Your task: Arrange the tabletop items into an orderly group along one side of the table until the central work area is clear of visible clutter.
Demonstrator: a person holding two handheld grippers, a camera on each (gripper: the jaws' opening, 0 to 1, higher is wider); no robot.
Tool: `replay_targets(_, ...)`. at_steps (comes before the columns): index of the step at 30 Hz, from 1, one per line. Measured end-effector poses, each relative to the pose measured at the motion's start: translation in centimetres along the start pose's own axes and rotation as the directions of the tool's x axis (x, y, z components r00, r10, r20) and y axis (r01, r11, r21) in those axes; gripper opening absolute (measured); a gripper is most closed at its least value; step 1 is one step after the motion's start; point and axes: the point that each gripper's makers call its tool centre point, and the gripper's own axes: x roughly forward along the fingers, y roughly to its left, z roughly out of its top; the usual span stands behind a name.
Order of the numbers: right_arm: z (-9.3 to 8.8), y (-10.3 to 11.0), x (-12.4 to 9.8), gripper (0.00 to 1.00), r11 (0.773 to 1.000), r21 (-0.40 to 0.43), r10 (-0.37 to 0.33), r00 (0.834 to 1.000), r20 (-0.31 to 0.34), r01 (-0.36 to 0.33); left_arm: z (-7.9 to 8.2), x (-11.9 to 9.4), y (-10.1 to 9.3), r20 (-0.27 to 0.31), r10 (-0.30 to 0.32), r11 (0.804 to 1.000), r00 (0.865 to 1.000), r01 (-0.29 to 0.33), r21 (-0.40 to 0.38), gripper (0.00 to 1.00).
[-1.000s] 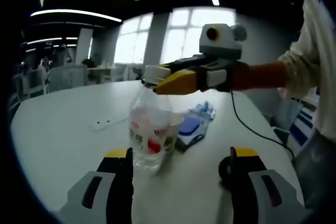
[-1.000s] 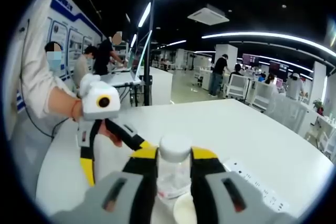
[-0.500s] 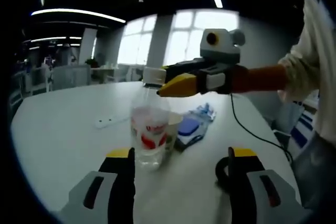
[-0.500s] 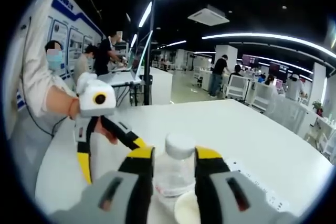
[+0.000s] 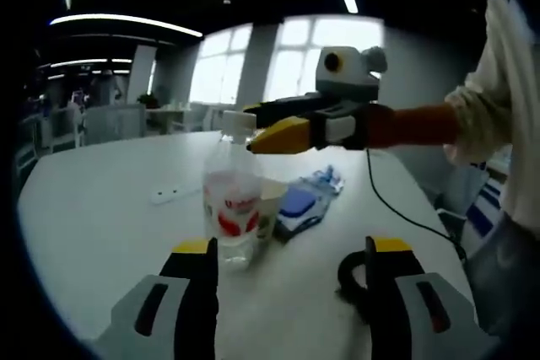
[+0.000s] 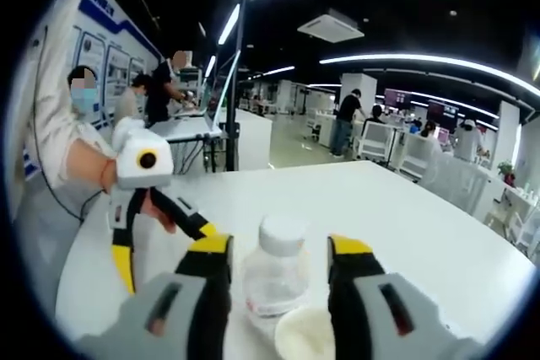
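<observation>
While the bottle [image 5: 232, 200] stands upright on the worktop [image 5: 101, 225] touching a paper cup [image 5: 268, 204], the right gripper [image 6: 278, 250] straddles its neck, spread, not touching. Left gripper [image 5: 287, 250]: spread, empty. Probably light, thin-walled, slippery; best gripped below the cap [image 6: 282, 233].

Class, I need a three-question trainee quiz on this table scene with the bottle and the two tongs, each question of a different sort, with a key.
1. True or false: the right tongs are clamped on the bottle.
2. Multiple choice: which item touches the bottle in the left gripper view? A) paper cup B) power strip C) blue packet
3. Fill in: the bottle's cap is coloured ____.

Key: 1 false, the jaws stand apart on either side of it; 2 A; 3 white.
</observation>
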Motion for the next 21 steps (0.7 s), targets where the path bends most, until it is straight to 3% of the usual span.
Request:
replay_targets(4,0.4,-0.2,-0.4,0.46,1.0,0.01,-0.012,1.0,-0.002,0.012,0.0,-0.5,-0.3,0.002,0.007,1.0,1.0,-0.007,-0.008,0.67)
replay_targets(14,2.3,-0.3,-2.3,0.42,0.999,0.011,-0.052,0.997,0.048,0.052,0.2,-1.6,-1.9,0.005,0.025,1.0,1.0,-0.025,-0.018,0.66)
replay_targets(21,4.2,0.0,-5.1,0.43,0.993,0.053,-0.108,0.991,0.079,0.104,0.6,-2.4,-3.7,-0.002,0.032,0.999,0.999,-0.033,-0.021,0.65)
